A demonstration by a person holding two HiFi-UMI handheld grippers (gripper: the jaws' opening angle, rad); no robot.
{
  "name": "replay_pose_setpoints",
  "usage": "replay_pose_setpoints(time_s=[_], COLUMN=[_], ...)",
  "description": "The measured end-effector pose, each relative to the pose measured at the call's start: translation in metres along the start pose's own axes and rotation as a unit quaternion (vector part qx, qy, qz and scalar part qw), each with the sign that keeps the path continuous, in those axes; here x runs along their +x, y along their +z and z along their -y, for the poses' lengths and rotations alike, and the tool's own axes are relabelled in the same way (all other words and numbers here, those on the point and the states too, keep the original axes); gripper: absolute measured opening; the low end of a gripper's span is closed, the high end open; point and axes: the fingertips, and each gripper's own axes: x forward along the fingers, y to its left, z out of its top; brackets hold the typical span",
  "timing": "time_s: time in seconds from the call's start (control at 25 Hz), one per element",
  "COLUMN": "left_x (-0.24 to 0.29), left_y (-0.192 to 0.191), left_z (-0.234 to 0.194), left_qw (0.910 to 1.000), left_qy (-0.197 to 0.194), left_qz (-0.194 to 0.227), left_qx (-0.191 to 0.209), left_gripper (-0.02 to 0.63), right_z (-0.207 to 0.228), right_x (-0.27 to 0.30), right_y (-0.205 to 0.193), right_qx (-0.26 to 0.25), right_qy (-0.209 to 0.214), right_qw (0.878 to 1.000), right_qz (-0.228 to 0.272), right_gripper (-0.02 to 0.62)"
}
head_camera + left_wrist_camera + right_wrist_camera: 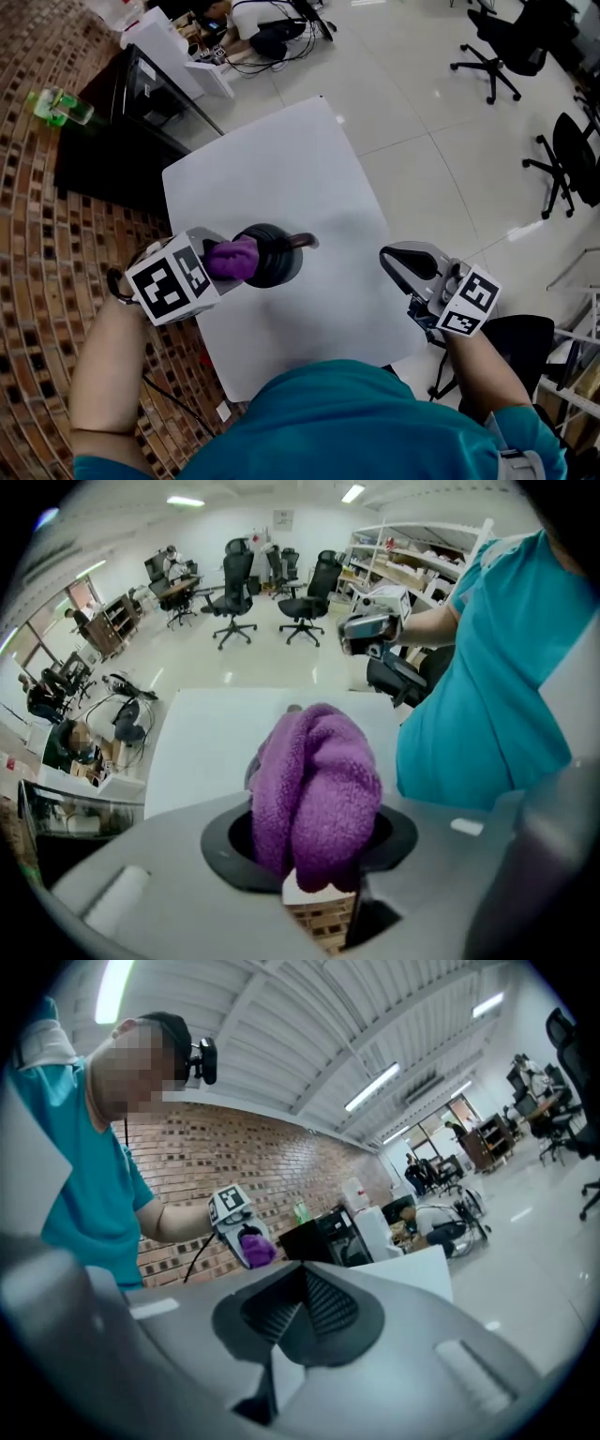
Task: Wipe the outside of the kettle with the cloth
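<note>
left gripper (232, 261) clamped on cloth (317, 789), apparently against kettle (281, 258) left side to wipe | right gripper (394, 262) closed, empty, well right of kettle, apparently keeping clear

The person wears a teal short-sleeved shirt (328, 422) and a black head-mounted camera (202, 1058). The left gripper (232, 261) and right gripper (394, 265) are pale grey, each bearing a white cube (169, 281) printed with black square markers, with dark, seemingly ribbed pads (328, 1302).
</note>
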Motion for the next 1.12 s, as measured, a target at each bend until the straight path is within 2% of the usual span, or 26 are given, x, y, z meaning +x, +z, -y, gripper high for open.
replay_pose_setpoints(time_s=[0.08, 0.2, 0.28, 0.4, 0.48, 0.6, 0.68, 0.76, 0.84, 0.96, 1.12], left_x=[0.007, 0.032, 0.043, 0.044, 0.040, 0.041, 0.055, 0.069, 0.079, 0.097, 0.085], left_y=[0.010, 0.002, -0.008, -0.031, -0.049, -0.072, -0.081, -0.078, -0.076, -0.084, -0.100], left_z=[0.009, 0.011, 0.012, 0.017, 0.016, 0.005, -0.004, -0.009, -0.012, -0.018, -0.053], left_qw=[0.9993, 0.9947, 0.9910, 0.9893, 0.9884, 0.9782, 0.9726, 0.9698, 0.9695, 0.9761, 0.9790], left_qy=[0.035, 0.089, 0.116, 0.143, 0.146, 0.160, 0.169, 0.160, 0.147, 0.134, 0.157], left_qz=[0.009, -0.025, -0.032, -0.005, 0.038, 0.099, 0.114, 0.133, 0.142, 0.124, 0.102], left_qx=[0.014, 0.046, 0.058, 0.029, -0.019, -0.086, -0.111, -0.128, -0.135, -0.118, -0.081], left_gripper=[0.178, 0.178, 0.178, 0.178, 0.178, 0.178, 0.177, 0.178, 0.178, 0.178, 0.178], right_z=[-0.004, -0.012, -0.018, -0.024, -0.028, -0.034, -0.037, -0.040, -0.043, -0.048, -0.049], right_x=[0.005, 0.014, 0.019, 0.022, 0.023, 0.024, 0.024, 0.025, 0.029, 0.034, 0.036], right_y=[0.003, 0.001, 0.000, 0.000, 0.000, -0.001, -0.003, -0.005, -0.006, -0.008, -0.008], right_qx=[-0.003, -0.003, -0.006, -0.009, -0.009, -0.013, -0.015, -0.017, -0.019, -0.022, -0.023], right_qy=[0.000, 0.001, 0.004, 0.005, 0.003, 0.003, 0.003, 0.003, 0.005, 0.005, 0.003], right_qw=[1.000, 1.000, 1.000, 1.000, 1.000, 0.999, 0.999, 0.999, 0.998, 0.997, 0.997], right_qz=[-0.001, -0.004, -0.009, -0.016, -0.019, -0.030, -0.040, -0.050, -0.059, -0.067, -0.071], right_gripper=[0.005, 0.005, 0.005, 0.005, 0.005, 0.005, 0.005, 0.005, 0.005, 0.005, 0.005])
